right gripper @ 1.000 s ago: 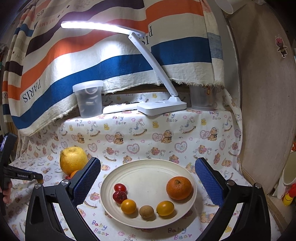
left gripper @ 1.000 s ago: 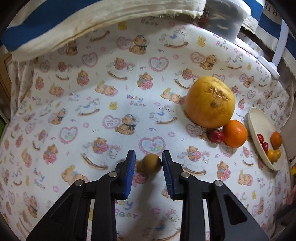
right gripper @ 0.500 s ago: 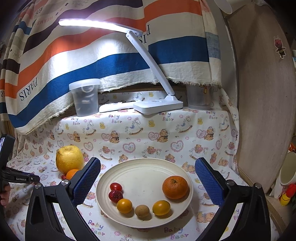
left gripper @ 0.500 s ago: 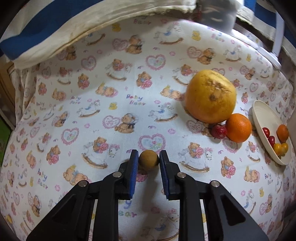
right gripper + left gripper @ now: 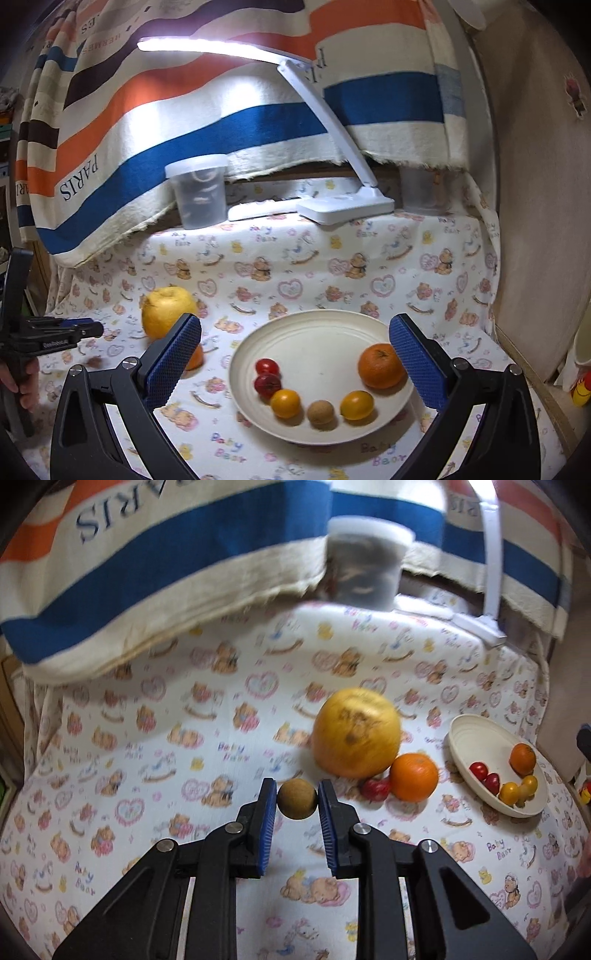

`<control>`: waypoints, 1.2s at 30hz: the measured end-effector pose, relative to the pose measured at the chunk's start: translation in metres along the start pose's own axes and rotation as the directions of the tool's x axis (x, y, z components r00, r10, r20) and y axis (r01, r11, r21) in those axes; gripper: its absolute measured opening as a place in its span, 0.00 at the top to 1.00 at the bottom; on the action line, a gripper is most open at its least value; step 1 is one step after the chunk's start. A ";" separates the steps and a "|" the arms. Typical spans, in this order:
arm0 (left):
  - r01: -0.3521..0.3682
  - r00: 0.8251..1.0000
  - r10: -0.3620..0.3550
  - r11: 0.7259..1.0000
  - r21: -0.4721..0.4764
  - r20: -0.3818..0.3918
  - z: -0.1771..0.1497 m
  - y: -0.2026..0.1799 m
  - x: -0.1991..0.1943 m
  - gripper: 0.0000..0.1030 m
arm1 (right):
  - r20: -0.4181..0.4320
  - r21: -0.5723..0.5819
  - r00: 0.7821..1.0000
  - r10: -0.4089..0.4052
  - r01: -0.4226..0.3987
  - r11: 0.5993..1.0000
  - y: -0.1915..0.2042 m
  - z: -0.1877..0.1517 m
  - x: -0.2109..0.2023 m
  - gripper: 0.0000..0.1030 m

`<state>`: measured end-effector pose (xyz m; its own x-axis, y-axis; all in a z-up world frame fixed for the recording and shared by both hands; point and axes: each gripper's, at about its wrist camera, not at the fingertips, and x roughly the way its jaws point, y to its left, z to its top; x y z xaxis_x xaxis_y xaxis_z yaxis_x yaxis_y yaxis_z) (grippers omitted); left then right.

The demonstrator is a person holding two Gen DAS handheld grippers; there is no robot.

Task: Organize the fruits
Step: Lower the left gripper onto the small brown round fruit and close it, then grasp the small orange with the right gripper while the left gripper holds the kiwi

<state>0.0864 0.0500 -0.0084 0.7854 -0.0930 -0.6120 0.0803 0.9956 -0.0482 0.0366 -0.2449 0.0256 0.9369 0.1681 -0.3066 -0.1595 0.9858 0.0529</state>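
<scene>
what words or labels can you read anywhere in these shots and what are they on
"PARIS": on the striped towel hung behind the table, lower left.
"HERMES": upside down near the towel's top left edge, partly cut off.
"Baby Bear": printed again and again on the tablecloth.
White lettering on the left gripper body in the right wrist view: too small to read.
Sticker on the right wall: a figure, no legible text.

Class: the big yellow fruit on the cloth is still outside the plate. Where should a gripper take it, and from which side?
Grip the yellow fruit across its widest middle, from its open far-left side; the orange and a red fruit crowd its plate-side base. It is round and wide, so fingers must open fully.
</scene>
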 end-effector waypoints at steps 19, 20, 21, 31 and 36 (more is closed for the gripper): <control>0.063 0.996 -0.059 0.996 -0.057 0.062 -0.001 0.009 0.004 0.78 | -0.383 0.081 0.880 0.282 -0.273 0.959 0.098 -0.008 0.098 0.29; 0.063 0.996 -0.059 0.996 -0.069 0.062 -0.001 0.011 0.004 0.78 | -0.403 0.081 0.871 0.279 -0.270 0.959 0.101 -0.011 0.105 0.34; 0.061 0.996 -0.056 0.995 -0.078 0.062 -0.001 0.013 0.004 0.78 | -0.419 0.077 0.866 0.274 -0.267 0.961 0.103 -0.014 0.111 0.36; 0.038 0.996 -0.033 0.998 -0.053 0.083 -0.001 0.010 0.000 0.78 | -0.476 0.035 0.856 0.203 -0.212 0.977 0.114 -0.034 0.146 0.42; 0.047 0.996 -0.042 0.997 -0.063 0.072 0.000 0.011 0.000 0.78 | -0.472 0.016 0.866 0.163 -0.176 0.984 0.113 -0.039 0.152 0.54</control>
<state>0.0873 0.0606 -0.0091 0.8236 -0.1358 -0.5506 0.0784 0.9889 -0.1265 0.1484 -0.1078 -0.0523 0.6386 0.3066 -0.7058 -0.3172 0.9405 0.1217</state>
